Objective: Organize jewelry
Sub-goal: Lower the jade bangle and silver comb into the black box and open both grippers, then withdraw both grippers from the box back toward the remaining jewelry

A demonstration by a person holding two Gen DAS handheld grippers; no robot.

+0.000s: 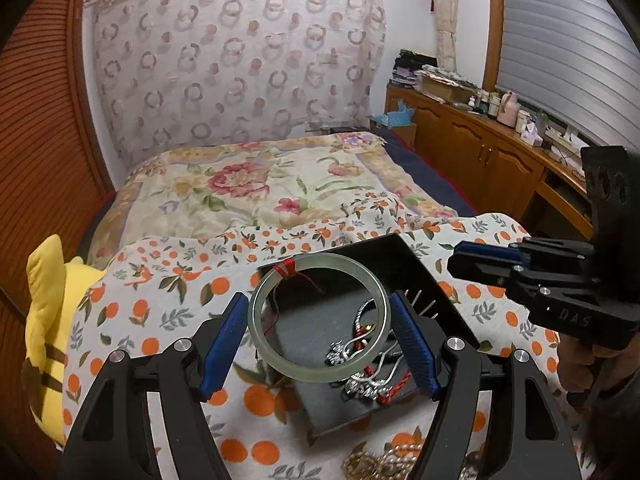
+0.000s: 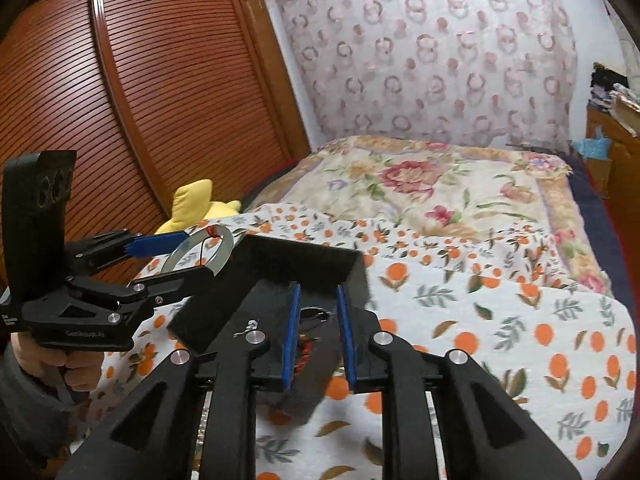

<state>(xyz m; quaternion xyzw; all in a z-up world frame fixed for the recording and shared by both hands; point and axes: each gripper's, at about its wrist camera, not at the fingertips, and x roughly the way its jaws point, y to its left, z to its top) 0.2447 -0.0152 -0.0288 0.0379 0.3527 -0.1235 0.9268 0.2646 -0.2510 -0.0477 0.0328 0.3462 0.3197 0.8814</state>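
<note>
A pale green jade bangle [image 1: 320,259] wound with red thread is held upright over a black tray [image 1: 400,246]; my left gripper [image 1: 318,300] is shut on it, one blue pad on each side. Silver jewellery with red cord [image 1: 360,346] lies in the tray below. In the right wrist view, my right gripper [image 2: 318,292] hangs over the same tray [image 2: 300,260] with its jaws a little apart and nothing pressed between them. The left gripper [image 2: 192,258] and bangle [image 2: 222,250] show at the left there. The right gripper [image 1: 454,260] shows at the right of the left wrist view.
The tray rests on an orange-print cloth [image 1: 160,300] spread over a bed with a floral quilt [image 1: 260,184]. Gold and pearl beads [image 1: 380,460] lie on the cloth near me. A yellow plush toy [image 1: 44,320] sits at the left; a wooden cabinet [image 1: 480,148] stands at the right.
</note>
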